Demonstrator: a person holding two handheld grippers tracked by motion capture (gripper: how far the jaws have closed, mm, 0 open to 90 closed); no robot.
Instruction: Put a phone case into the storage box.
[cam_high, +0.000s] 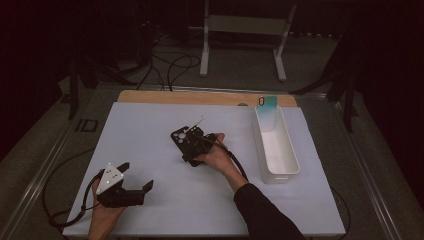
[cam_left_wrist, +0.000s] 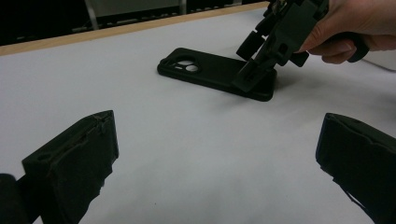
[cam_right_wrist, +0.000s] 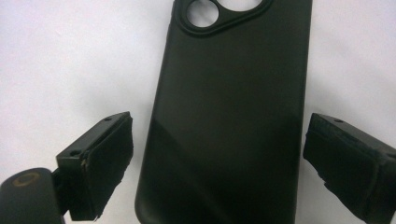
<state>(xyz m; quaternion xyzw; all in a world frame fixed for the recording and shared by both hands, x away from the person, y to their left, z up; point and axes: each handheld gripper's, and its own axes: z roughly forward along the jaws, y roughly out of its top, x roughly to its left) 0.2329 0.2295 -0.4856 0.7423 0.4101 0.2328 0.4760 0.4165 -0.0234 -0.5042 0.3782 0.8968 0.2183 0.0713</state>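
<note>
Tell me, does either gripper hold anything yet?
No. The right gripper straddles the black phone case with jaws open; the left gripper is open.

left gripper (cam_high: 136, 177): jaws wide, low (near edge) | right gripper (cam_right_wrist: 217, 158): jaws spread, tilted down

White bin (cam_high: 278, 150) with teal card (cam_high: 267, 103) on white table (cam_high: 150, 135), right side

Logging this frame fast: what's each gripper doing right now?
Left gripper: open, holding nothing, above the bare mat.
Right gripper: open, jaws either side of the black phone case, not clamped.
</note>
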